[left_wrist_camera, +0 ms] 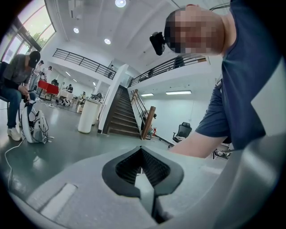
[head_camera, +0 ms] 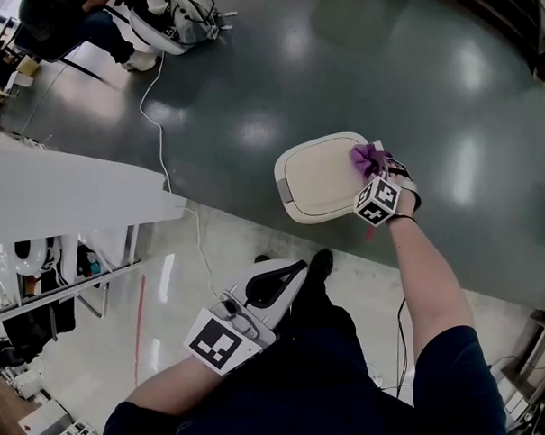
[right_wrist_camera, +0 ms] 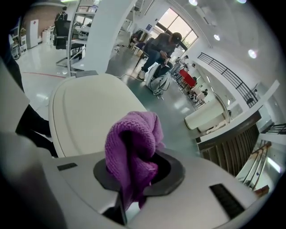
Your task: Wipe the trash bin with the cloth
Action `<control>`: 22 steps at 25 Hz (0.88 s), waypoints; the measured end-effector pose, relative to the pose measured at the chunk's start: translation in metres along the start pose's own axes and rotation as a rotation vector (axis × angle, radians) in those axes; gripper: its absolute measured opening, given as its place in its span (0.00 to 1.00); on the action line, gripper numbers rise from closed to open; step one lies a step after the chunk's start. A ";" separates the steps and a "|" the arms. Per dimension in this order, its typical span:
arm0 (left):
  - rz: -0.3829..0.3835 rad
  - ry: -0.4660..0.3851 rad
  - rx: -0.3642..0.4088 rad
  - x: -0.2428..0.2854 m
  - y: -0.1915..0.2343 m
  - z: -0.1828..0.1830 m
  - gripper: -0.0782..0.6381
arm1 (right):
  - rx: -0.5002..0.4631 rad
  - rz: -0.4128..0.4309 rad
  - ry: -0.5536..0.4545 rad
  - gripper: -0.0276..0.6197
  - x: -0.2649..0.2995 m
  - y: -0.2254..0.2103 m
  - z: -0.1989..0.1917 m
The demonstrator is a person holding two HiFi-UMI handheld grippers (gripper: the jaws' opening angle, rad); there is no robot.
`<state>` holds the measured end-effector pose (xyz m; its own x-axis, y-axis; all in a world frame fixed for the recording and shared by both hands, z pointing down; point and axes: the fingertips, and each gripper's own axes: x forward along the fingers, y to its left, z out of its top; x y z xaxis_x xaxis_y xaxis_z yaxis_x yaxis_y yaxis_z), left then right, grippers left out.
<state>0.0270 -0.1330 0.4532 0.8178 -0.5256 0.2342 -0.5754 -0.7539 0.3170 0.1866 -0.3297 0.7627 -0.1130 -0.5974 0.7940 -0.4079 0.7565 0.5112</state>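
Note:
The trash bin (head_camera: pixel 318 179) shows its cream lid from above, standing on the dark floor ahead of my feet. A purple knitted cloth (head_camera: pixel 369 159) lies bunched on the lid's right edge, with my right gripper (head_camera: pixel 373 169) shut on it. In the right gripper view the cloth (right_wrist_camera: pixel 133 147) sticks up from between the jaws, and the lid (right_wrist_camera: pixel 85 112) lies just beyond and to the left. My left gripper (head_camera: pixel 291 273) is held low near my legs, away from the bin. Its jaws (left_wrist_camera: pixel 142 156) are shut with nothing between them.
A white desk (head_camera: pixel 64 190) stands at the left, with a thin cable (head_camera: pixel 159 140) running across the floor beside it. A seated person (head_camera: pixel 75 27) and a backpack (head_camera: pixel 190 16) are at the far top left. A red line (head_camera: pixel 138 317) marks the pale floor.

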 end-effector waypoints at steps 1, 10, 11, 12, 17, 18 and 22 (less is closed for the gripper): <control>-0.002 -0.004 0.000 -0.003 -0.001 0.001 0.11 | -0.004 0.000 -0.009 0.16 -0.001 0.005 0.009; 0.023 -0.012 -0.008 -0.035 0.007 -0.002 0.10 | -0.186 0.079 -0.139 0.16 -0.010 0.078 0.119; 0.029 -0.017 -0.010 -0.038 0.008 -0.001 0.11 | -0.205 0.090 -0.153 0.16 -0.011 0.087 0.130; 0.033 -0.022 -0.012 -0.041 0.009 -0.001 0.10 | -0.223 0.101 -0.166 0.16 -0.013 0.096 0.140; 0.042 -0.020 -0.021 -0.049 0.008 -0.002 0.11 | -0.314 0.150 -0.216 0.16 -0.024 0.135 0.166; 0.045 -0.021 -0.021 -0.050 0.009 -0.002 0.11 | -0.337 0.155 -0.224 0.16 -0.027 0.141 0.168; 0.036 -0.028 -0.017 -0.046 0.010 -0.005 0.11 | -0.386 0.160 -0.242 0.16 -0.031 0.148 0.159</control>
<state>-0.0166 -0.1141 0.4505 0.7965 -0.5634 0.2196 -0.6042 -0.7276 0.3249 -0.0141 -0.2421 0.7615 -0.3735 -0.4754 0.7966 -0.0076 0.8603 0.5098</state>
